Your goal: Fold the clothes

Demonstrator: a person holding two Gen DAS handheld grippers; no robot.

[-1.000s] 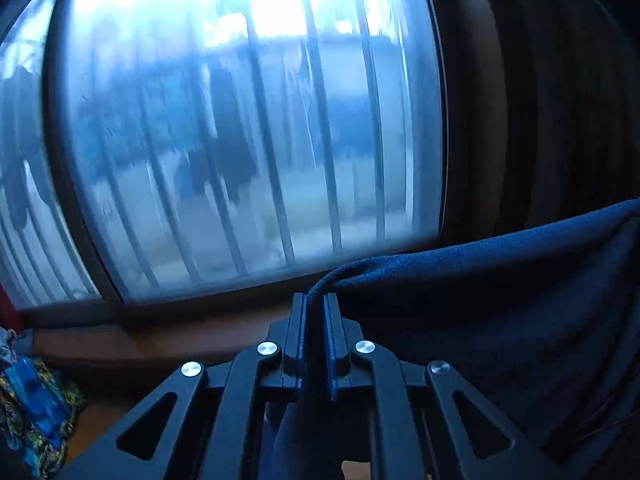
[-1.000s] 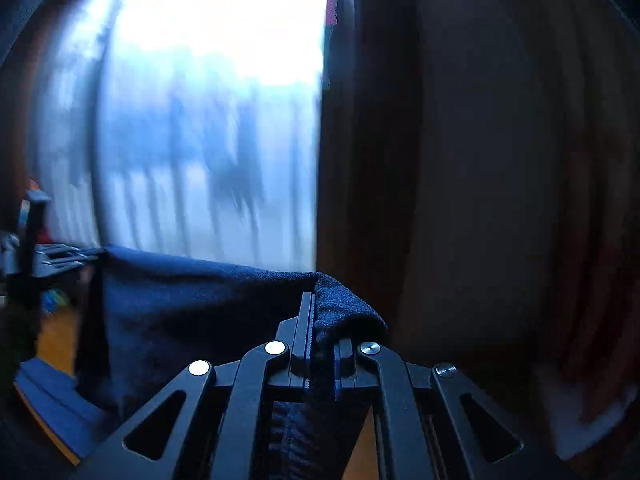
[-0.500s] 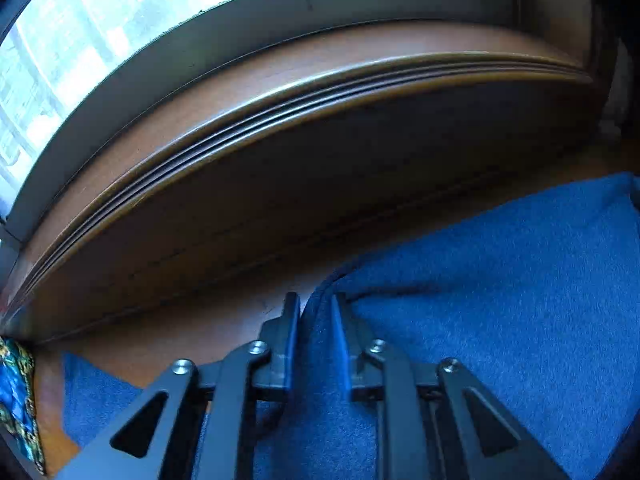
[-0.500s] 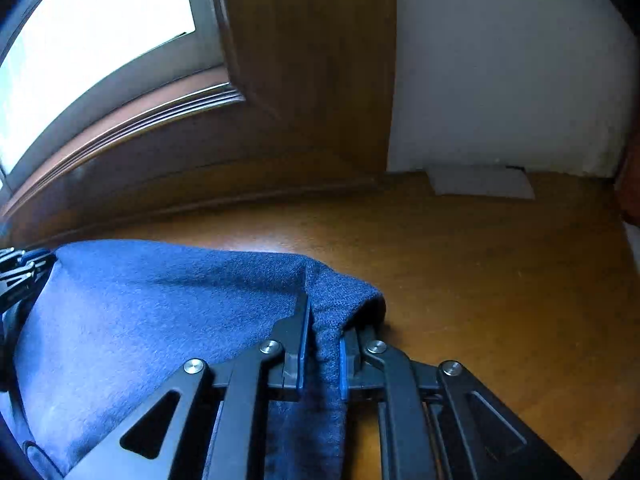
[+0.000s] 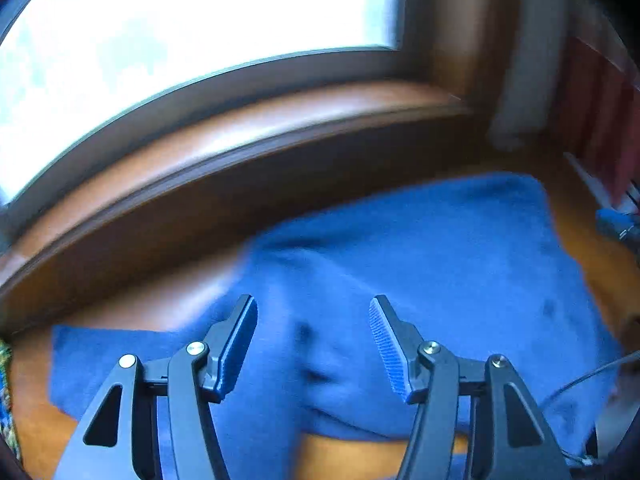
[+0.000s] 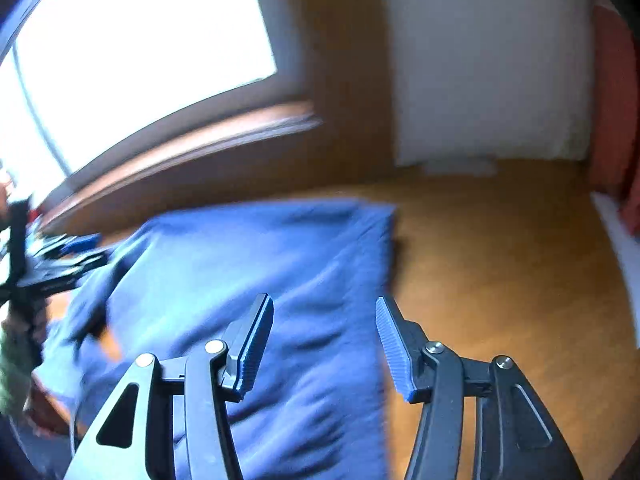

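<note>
A blue knit garment (image 5: 420, 264) lies spread on the wooden table below the window, folded over itself with an under layer showing at the left. My left gripper (image 5: 314, 308) hovers open above its near left part, nothing between the fingers. In the right wrist view the same blue garment (image 6: 248, 280) fills the left half, its right edge running down the middle. My right gripper (image 6: 324, 308) stands open over that right edge, empty. The left gripper (image 6: 52, 264) shows as a dark shape at the far left there.
A wooden window sill (image 5: 240, 136) and bright window run along the back. A white wall (image 6: 480, 72) and bare wooden tabletop (image 6: 500, 260) lie to the right. A patterned cloth (image 5: 5, 400) peeks in at the far left. Red fabric (image 6: 616, 112) hangs at the right edge.
Both grippers lowered the garment from in front of the window onto the table, then opened and let go of it; both have pulled back slightly.
</note>
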